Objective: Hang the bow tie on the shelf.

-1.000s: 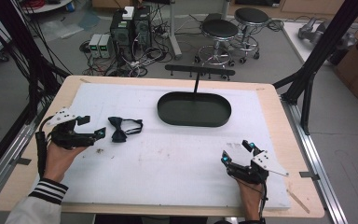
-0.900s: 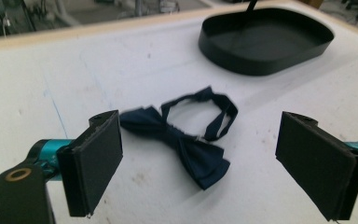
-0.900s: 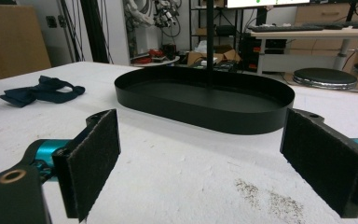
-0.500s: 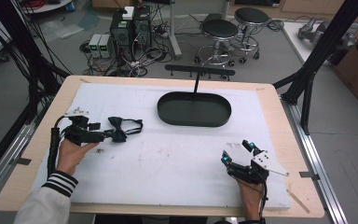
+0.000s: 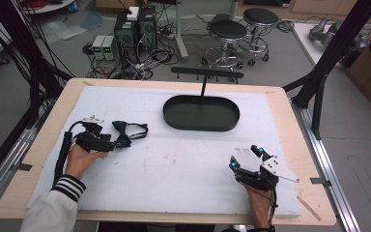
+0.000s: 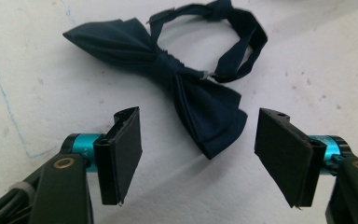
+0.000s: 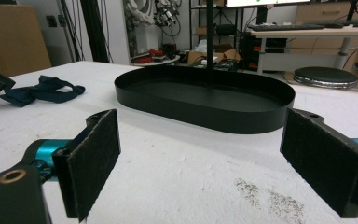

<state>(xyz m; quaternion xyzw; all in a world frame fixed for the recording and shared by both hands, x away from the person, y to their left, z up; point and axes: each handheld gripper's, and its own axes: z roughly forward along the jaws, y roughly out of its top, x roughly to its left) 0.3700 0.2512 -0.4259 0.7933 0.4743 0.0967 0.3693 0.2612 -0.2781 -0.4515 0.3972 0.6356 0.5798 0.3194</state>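
Left tool (image 6: 198, 154) low, jaws closing around bow tie (image 6: 168, 79).

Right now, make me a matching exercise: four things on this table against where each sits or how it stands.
Things:
1. bow tie
2. oval tray
3. left claw
4. right claw

States:
A. open over bare white mat, near the table's front right
B. dark blue, lying flat at the mat's left
C. black and empty, toward the far middle
D. jaws just been closing, either side of one wing, pads not yet pressing

Pairs: 1-B, 2-C, 3-D, 4-A
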